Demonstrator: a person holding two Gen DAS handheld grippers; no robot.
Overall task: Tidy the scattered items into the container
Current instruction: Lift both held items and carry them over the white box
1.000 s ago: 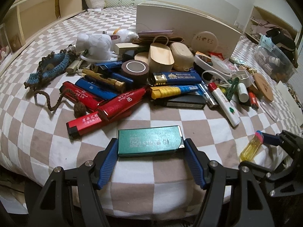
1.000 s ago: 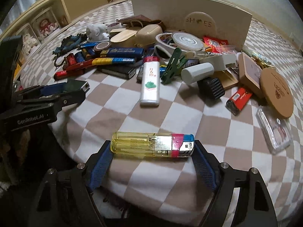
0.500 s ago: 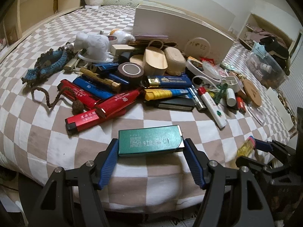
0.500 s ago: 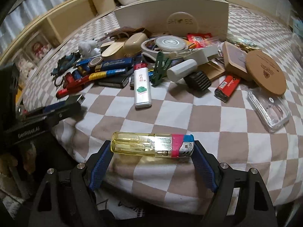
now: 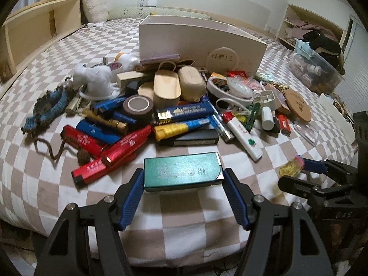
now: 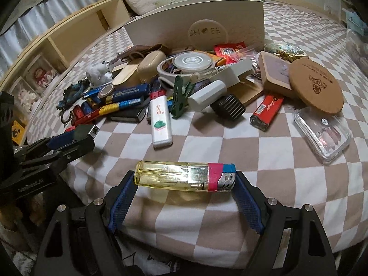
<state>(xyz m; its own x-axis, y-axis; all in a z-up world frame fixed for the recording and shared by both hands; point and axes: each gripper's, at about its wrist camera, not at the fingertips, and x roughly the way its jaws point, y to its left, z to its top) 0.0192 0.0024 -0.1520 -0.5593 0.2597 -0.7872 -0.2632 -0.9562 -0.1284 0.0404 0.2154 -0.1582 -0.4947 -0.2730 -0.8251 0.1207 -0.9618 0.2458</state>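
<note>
My left gripper (image 5: pixel 183 179) is shut on a green metal lighter (image 5: pixel 182 171), held above the near edge of the checkered bed. My right gripper (image 6: pixel 185 185) is shut on a clear yellow lighter (image 6: pixel 184 176) with a pink and blue top; it also shows in the left wrist view (image 5: pixel 290 166). The white box container (image 5: pixel 200 38) stands behind the pile; in the right wrist view (image 6: pixel 195 20) its front wall carries a round "SHOES" label. Scattered lighters, tubes and cases lie in a heap (image 5: pixel 147 115) between the grippers and the box.
A white lighter (image 6: pixel 161 124), a red lighter (image 6: pixel 266 112), a round cork lid (image 6: pixel 316 86) and a clear plastic case (image 6: pixel 324 135) lie nearest the right gripper. A wooden shelf (image 5: pixel 34 30) runs along the bed's left side. A clear storage bin (image 5: pixel 315 69) stands far right.
Both grippers have lifted and pulled back with their lighters held; the pile and box now look farther away and lower. Nothing in the pile has moved.
</note>
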